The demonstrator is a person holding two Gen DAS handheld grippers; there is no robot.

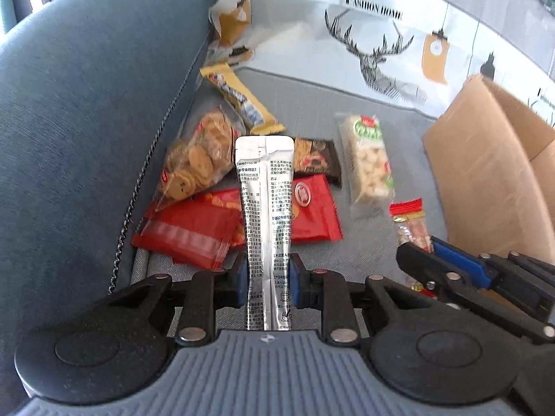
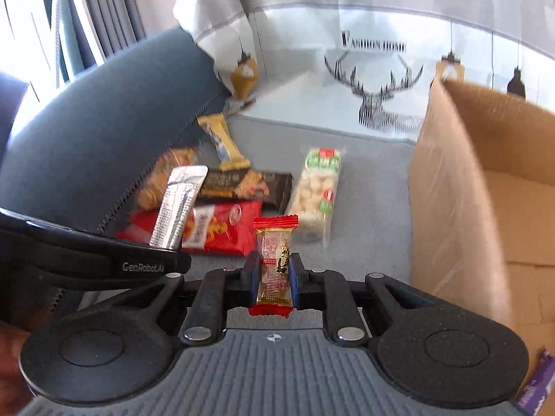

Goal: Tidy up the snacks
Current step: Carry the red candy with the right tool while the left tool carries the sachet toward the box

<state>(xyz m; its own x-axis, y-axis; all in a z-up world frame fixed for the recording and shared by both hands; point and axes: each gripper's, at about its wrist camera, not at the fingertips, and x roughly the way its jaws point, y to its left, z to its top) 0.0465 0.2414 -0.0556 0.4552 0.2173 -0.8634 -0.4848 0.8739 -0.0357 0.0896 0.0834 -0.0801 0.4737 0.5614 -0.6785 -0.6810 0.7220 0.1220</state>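
Left gripper (image 1: 267, 279) fingers pinch a silver stick sachet (image 1: 265, 208) near its lower end; long axis runs straight out beyond the fingertips, printed back facing the camera, text too small to read. Right gripper (image 2: 274, 279) fingers closed on a small red-ended candy bar (image 2: 275, 260), long axis likewise along the fingers. Beyond both fingertips: red snack packs (image 1: 312, 208), cookie bag (image 1: 197, 159). Cardboard box (image 2: 485, 190) right of the fingers. Cloth (image 2: 373, 45) reads "FASHION HOME"; the left gripper's body reads "GenRobot.AI".
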